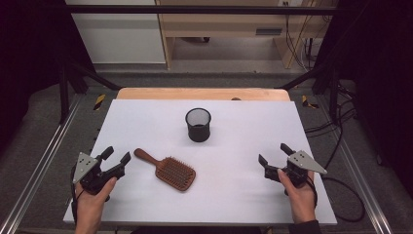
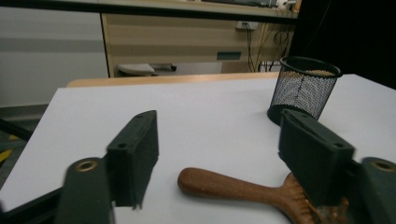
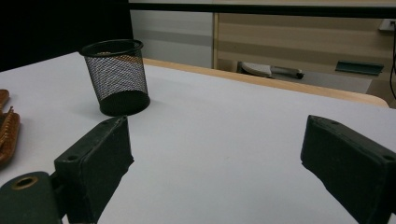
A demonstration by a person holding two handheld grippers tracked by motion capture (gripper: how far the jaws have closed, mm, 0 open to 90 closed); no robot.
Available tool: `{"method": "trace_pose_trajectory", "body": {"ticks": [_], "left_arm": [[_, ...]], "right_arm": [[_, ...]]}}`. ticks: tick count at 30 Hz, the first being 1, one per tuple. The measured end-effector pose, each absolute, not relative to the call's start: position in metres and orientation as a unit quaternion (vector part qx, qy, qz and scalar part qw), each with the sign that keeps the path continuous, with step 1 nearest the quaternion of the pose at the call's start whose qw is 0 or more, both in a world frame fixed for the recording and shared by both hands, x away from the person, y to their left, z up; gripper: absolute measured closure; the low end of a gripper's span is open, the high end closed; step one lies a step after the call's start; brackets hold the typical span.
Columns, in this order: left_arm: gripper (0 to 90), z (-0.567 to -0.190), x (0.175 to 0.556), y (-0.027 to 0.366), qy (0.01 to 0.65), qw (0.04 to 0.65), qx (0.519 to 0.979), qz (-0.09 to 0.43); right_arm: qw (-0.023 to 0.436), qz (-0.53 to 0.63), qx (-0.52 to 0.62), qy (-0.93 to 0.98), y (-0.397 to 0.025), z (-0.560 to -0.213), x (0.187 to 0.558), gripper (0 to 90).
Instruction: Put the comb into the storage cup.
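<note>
A wooden hairbrush lies flat on the white table, handle toward the left, bristles up. Behind it stands a black mesh cup, upright and empty as far as I can see. My left gripper is open at the front left, just left of the brush handle, which lies between and below its jaws in the left gripper view. My right gripper is open at the front right with nothing between its jaws; the mesh cup stands ahead to its left, and the brush head shows at the left edge.
The white surface lies on a wooden tabletop whose far edge shows. Metal frame rails run along both sides. Cables trail off the right side. Cabinets stand beyond the table.
</note>
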State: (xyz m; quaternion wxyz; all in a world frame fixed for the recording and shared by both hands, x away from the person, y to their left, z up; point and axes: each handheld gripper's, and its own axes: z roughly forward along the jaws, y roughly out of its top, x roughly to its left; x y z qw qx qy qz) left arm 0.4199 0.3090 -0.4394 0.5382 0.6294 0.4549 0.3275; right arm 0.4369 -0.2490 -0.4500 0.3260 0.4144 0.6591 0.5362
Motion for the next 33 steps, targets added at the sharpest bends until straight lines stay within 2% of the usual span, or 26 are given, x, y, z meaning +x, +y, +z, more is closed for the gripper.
{"method": "trace_pose_trajectory", "body": {"ticks": [10,15,16,17,29,33], "left_arm": [[70.6,-0.440,0.423,0.297,0.431,0.519,0.678,0.292],[85.6,-0.439,0.429,0.290,0.409,0.508,0.703,0.284],[85.6,-0.439,0.432,0.289,0.408,0.506,0.707,0.279],[90.0,-0.439,0.441,0.286,0.404,0.503,0.717,0.264],[90.0,-0.434,0.481,0.282,0.400,0.484,0.741,0.239],[90.0,-0.435,0.491,0.276,0.395,0.459,0.761,0.232]], "right_arm": [[0.328,0.532,0.415,0.661,-0.247,-0.450,0.437,8.8],[0.330,0.527,0.415,0.664,-0.247,-0.451,0.438,9.3],[0.330,0.527,0.415,0.664,-0.247,-0.451,0.438,9.3],[0.331,0.526,0.417,0.663,-0.248,-0.451,0.438,9.5],[0.330,0.534,0.415,0.659,-0.249,-0.450,0.437,9.4],[0.330,0.533,0.410,0.662,-0.247,-0.450,0.437,9.3]]}}
